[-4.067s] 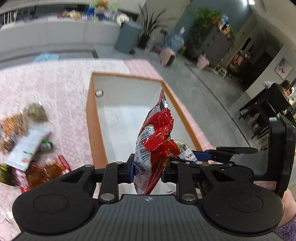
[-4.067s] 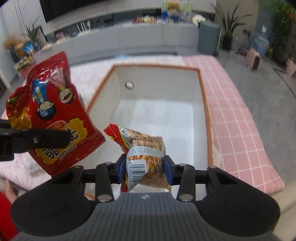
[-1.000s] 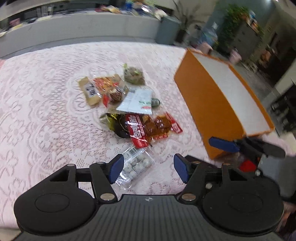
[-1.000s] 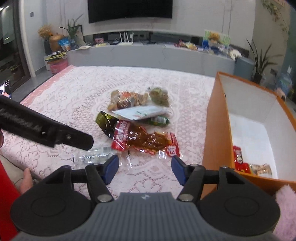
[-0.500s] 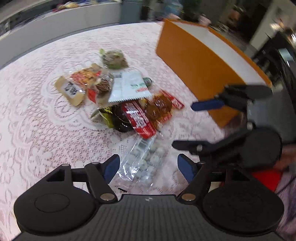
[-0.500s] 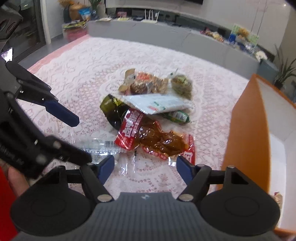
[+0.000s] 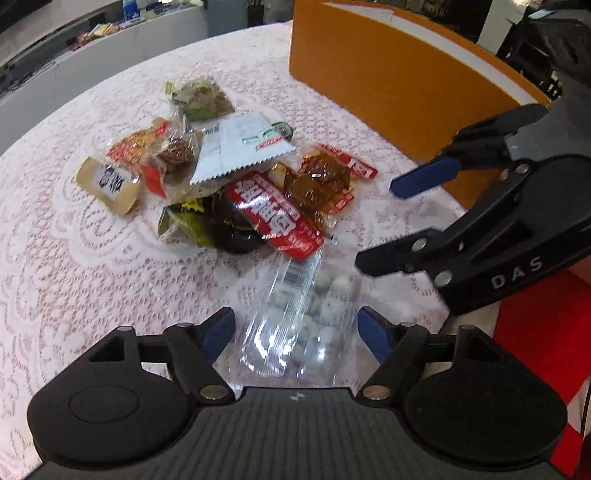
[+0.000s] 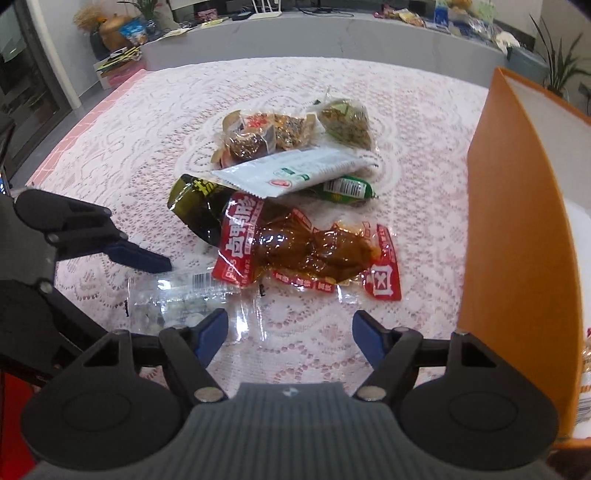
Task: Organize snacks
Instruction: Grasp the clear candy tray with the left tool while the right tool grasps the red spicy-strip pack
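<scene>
A heap of snack packets lies on the lace tablecloth. My left gripper is open, low over a clear bag of white balls, its fingers on either side. My right gripper is open and empty, just short of a red packet of brown meat. The clear bag lies to its left. The right gripper also shows in the left wrist view, and the left gripper in the right wrist view. The orange box stands at the right.
The heap also holds a white packet, a dark green packet, a green sausage, and brown snack packs. A grey counter runs behind the table. The pink table edge shows far left.
Both grippers have dropped the earlier packets into the box and swung left to the heap. Over the last half second both moved lower and closer; the left one now straddles the clear bag.
</scene>
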Demonstrator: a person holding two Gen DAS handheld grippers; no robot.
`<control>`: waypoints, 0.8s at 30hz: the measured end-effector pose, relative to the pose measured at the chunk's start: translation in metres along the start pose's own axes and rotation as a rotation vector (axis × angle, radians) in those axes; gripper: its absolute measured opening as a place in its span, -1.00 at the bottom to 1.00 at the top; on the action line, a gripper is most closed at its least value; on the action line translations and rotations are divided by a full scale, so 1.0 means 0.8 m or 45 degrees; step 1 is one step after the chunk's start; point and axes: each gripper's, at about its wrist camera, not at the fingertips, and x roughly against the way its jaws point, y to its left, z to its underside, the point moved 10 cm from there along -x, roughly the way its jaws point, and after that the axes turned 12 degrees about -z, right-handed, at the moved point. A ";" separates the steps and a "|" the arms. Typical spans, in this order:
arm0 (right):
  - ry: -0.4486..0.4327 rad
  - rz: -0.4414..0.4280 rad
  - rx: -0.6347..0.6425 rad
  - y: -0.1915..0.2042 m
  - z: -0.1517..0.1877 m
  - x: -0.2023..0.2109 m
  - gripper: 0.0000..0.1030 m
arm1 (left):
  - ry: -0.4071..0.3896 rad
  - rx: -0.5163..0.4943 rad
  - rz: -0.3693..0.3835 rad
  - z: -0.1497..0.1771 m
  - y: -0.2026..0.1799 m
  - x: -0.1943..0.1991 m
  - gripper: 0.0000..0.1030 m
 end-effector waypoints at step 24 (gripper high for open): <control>-0.090 -0.017 -0.058 -0.003 -0.008 0.002 0.43 | -0.011 0.339 -0.096 0.001 0.036 0.014 0.23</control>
